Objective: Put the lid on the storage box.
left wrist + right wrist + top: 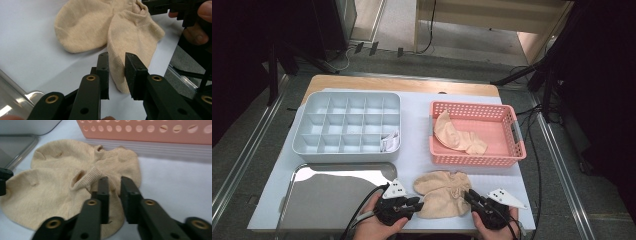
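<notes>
While a person's hands come in from the near edge of the table [412, 120], each holds a black gripper against a pair of beige socks [442, 192] lying flat between them. At far left sit a steel tray [292, 200] and, behind it, a grey divided organiser [307, 145]. The left gripper [416, 204] has its jaws narrow, straddling the edge of one sock's toe end; whether the pads press on it I cannot tell. The right gripper [469, 195] is likewise narrow, jaws over the socks' cuffs. Behind stands a pink basket [507, 160] holding another beige sock [457, 135].
</notes>
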A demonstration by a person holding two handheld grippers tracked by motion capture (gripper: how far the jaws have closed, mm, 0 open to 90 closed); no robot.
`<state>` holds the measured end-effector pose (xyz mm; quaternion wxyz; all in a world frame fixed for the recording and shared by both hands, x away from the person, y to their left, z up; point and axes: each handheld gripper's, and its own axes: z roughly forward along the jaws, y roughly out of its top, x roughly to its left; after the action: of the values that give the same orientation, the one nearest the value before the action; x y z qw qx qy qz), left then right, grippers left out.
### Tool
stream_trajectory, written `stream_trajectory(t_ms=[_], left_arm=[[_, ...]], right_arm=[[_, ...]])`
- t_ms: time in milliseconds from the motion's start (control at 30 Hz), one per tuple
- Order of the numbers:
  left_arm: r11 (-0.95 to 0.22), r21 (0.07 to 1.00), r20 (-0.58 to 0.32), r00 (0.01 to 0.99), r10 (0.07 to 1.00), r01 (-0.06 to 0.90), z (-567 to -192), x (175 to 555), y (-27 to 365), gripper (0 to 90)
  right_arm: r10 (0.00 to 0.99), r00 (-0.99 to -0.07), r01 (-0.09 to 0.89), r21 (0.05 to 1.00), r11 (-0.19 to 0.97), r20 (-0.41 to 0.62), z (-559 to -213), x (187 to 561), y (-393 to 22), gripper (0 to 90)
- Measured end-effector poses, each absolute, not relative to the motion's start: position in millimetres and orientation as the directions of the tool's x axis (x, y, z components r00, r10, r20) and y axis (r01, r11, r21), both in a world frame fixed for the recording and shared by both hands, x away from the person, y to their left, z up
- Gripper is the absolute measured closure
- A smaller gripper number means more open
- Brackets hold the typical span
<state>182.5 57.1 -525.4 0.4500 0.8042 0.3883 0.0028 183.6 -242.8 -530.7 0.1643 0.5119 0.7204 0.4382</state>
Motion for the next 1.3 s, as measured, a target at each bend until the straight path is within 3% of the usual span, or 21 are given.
stream_trajectory(t_ms=[67,267,900,1300], left_arm=[[-0.299,0.724,-0.345,0.702,0.623,0.622,-525.4,182.2,56.7,77.5],[-0.300,0.724,-0.346,0.704,0.620,0.621,-525.4,182.2,57.4,87.0],[-0.229,0.752,-0.375,0.687,0.622,0.618,-505.8,197.9,74.0,89.7],[-0.217,0.707,-0.382,0.622,0.683,0.673,-512.2,228.2,71.5,89.7]], right_arm=[[0.867,-0.453,0.582,0.805,0.113,0.206,-531.2,183.9,-239.8,71.6],[0.865,-0.468,0.589,0.793,0.156,0.178,-530.2,181.5,-237.0,89.5],[0.881,-0.445,0.510,0.854,0.103,0.160,-489.3,174.2,-244.8,90.0],[0.907,-0.390,0.590,0.799,0.117,0.156,-507.4,210.5,-246.5,90.0]])
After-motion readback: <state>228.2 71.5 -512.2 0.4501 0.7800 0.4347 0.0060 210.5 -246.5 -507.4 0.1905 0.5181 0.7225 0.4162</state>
